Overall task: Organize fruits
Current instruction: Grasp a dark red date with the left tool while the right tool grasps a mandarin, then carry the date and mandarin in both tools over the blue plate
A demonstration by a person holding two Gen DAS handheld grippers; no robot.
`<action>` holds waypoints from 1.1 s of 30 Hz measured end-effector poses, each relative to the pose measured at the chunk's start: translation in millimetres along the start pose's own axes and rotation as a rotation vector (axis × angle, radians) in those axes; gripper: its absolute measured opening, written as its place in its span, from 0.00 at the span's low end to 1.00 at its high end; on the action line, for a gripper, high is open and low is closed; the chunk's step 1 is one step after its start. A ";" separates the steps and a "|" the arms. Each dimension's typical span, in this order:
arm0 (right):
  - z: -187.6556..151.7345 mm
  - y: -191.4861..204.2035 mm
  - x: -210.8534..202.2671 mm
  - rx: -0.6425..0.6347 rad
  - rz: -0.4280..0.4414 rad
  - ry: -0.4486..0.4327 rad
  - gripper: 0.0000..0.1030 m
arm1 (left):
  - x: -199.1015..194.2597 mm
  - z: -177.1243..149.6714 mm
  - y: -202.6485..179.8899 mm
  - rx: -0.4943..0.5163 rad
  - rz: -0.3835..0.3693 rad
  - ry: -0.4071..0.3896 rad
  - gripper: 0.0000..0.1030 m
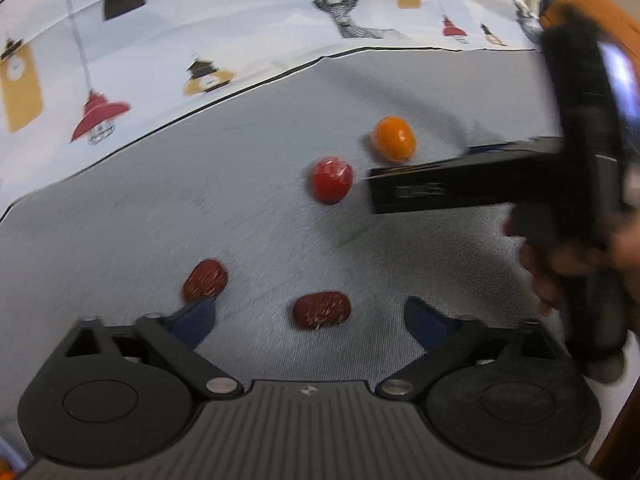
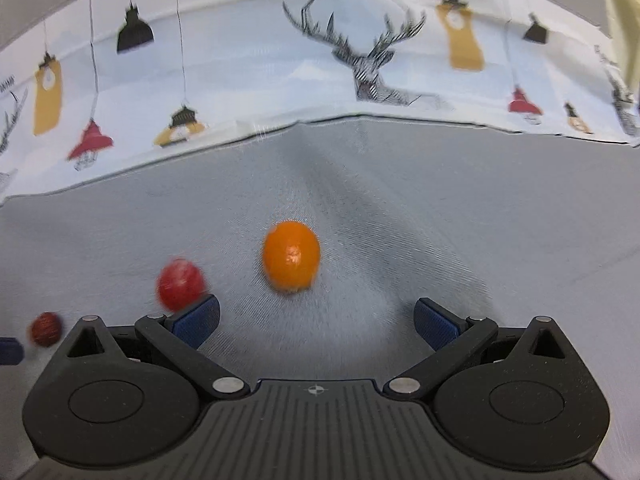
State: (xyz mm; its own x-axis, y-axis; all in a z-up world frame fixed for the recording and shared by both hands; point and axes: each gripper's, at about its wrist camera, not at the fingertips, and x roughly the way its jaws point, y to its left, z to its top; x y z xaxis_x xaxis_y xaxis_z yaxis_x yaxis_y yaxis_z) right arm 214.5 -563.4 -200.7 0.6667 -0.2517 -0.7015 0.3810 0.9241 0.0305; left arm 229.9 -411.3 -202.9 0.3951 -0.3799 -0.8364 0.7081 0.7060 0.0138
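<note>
Step in hand, as judged from the layout: pick up one fruit with each tool and group like with like.

Left gripper (image 1: 310, 322): jaws spread wide, nothing between them. A date (image 1: 321, 309) lies on the cloth just ahead of the gap, near its centre line. A second date (image 1: 205, 279) sits just beyond the left finger (image 1: 192, 320); whether it touches the pad cannot be told through the blur. To take the centre date, advance until it lies fully between the pads, then close gently; dried dates are likely soft and may deform.

Right gripper (image 2: 316, 322): jaws also wide apart and empty. The kumquat (image 2: 291, 256) rests ahead of the gap, slightly left of centre. The tomato (image 2: 180, 283) lies just beyond the left pad (image 2: 198, 320). Shift the tool a little to the left before closing, so that the pad does not knock the tomato aside. Round fruit will probably roll; close across the widest part.

From the left wrist camera, the right gripper's body reaches in from the right, its tip close to the tomato and kumquat. Keep the two tools apart.

Surface: a grey woven cloth (image 2: 440, 240), slightly creased. Behind it hangs a white cloth (image 2: 260, 60) printed with lamps and deer heads. No tray or bowl for sorted fruit is in view.
</note>
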 end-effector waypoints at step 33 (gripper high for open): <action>-134.4 169.4 -389.5 -0.013 0.307 -0.287 0.32 | -371.9 -204.6 108.5 -0.239 0.202 -0.082 0.35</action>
State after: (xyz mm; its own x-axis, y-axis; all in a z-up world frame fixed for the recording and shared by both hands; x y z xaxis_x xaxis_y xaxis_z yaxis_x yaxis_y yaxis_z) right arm -66.8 -270.1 -18.0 0.9001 -0.0318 -0.4346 0.1295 0.9718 0.1970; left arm 40.0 -71.1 -2.4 0.5661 -0.2578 -0.7830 0.4572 0.8886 0.0380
